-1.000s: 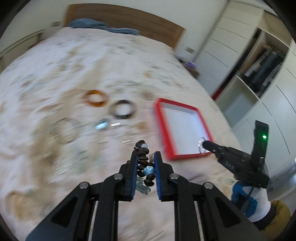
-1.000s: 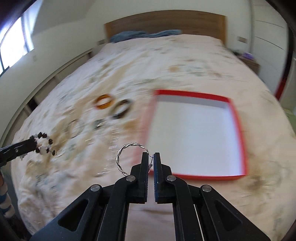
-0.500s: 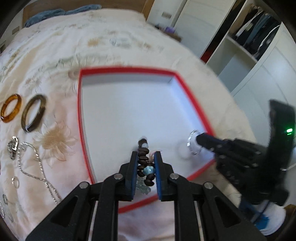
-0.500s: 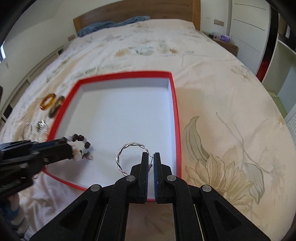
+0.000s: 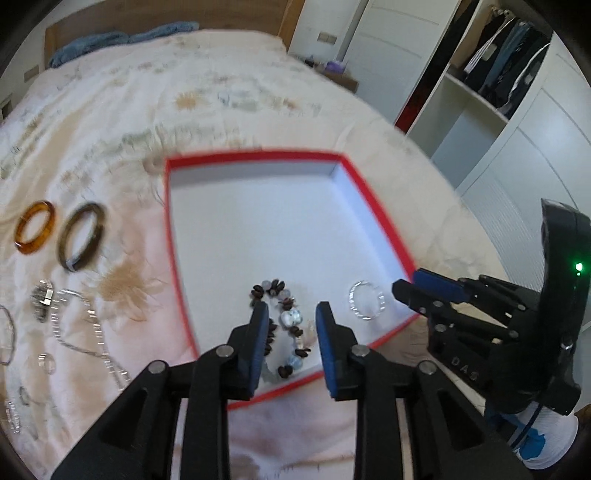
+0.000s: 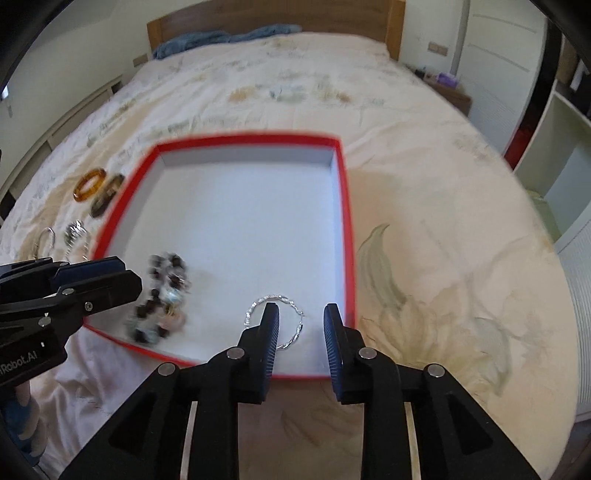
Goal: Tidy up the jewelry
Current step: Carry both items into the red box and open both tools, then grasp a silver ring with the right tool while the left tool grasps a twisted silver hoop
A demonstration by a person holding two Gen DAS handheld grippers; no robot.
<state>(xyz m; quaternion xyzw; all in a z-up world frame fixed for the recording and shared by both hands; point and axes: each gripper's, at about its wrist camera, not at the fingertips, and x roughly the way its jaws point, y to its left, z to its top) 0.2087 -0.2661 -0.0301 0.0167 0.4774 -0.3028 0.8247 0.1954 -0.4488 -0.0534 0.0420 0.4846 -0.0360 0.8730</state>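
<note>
A red-rimmed box with a white floor lies on the bed; it also shows in the right wrist view. A dark beaded bracelet lies on the box floor near the front edge, and shows blurred in the right wrist view. A twisted silver ring lies beside it to the right, also in the right wrist view. My left gripper is open and empty above the bracelet. My right gripper is open and empty above the silver ring.
On the bedspread left of the box lie an amber bangle, a dark bangle, a silver chain, a clasp piece and several small rings. A wardrobe with shelves stands to the right, the headboard at the far end.
Both grippers opened. The beaded bracelet dropped from the left gripper and the silver ring from the right gripper onto the box floor. Both grippers pulled back a little.
</note>
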